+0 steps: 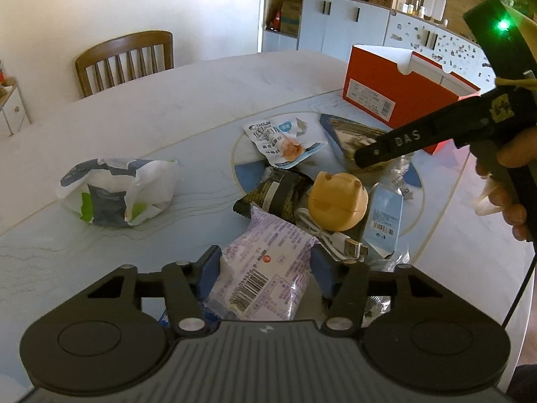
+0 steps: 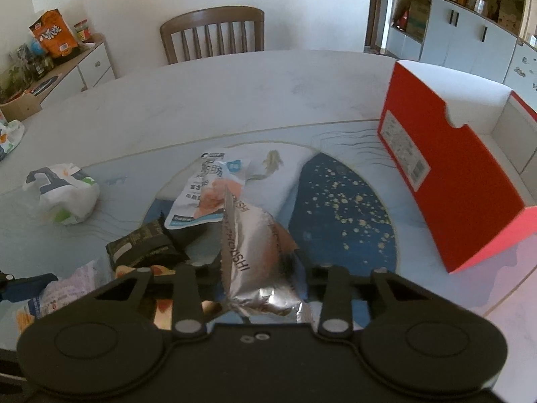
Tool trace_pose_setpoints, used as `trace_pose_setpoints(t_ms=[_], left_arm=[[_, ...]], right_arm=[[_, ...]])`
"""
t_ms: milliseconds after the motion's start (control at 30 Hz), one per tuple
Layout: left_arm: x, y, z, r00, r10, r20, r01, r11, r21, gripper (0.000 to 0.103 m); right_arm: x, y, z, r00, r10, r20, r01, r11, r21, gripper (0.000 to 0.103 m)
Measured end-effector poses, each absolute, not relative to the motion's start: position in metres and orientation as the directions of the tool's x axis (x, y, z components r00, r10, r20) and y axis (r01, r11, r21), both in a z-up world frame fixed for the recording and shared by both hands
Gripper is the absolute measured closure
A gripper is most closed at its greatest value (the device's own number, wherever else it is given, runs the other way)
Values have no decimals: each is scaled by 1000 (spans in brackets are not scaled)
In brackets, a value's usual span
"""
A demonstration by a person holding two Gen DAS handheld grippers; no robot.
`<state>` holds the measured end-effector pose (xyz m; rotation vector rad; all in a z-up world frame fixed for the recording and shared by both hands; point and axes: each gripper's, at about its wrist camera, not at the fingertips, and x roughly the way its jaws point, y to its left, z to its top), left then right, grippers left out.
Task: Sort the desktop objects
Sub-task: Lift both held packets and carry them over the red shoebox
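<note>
The left tool (image 1: 265, 268) pinches a lilac tissue packet (image 1: 265, 268) lying at the near edge of the clutter on the tabletop (image 1: 167, 100). The right tool (image 2: 260, 268) pinches a silver foil pouch (image 2: 258, 255), left of the open red box (image 2: 453, 184).

I see a crinkled, glossy silver foil pouch (image 2: 258, 255), a shiny plastic-wrapped lilac packet (image 1: 268, 262), a matt red cardboard box (image 2: 446, 181), a smooth marble-look tabletop (image 1: 141, 114) and a varnished wooden chair (image 2: 213, 33).
</note>
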<state>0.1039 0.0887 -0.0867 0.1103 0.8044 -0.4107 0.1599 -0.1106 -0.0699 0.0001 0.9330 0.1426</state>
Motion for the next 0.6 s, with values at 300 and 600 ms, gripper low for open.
trace_pose_setpoints(t_ms=[300,600], left_arm=[[101,89,-83,621,-309,-720,385,921,-63,55],[96,91,-68,634,-303,-711,359,930,-77,57]], right_arm=[[147,-126,-61,609,106,-786,-97,994,58,73],[131,-137,-44,634,105,-766,-88,994,63,73]])
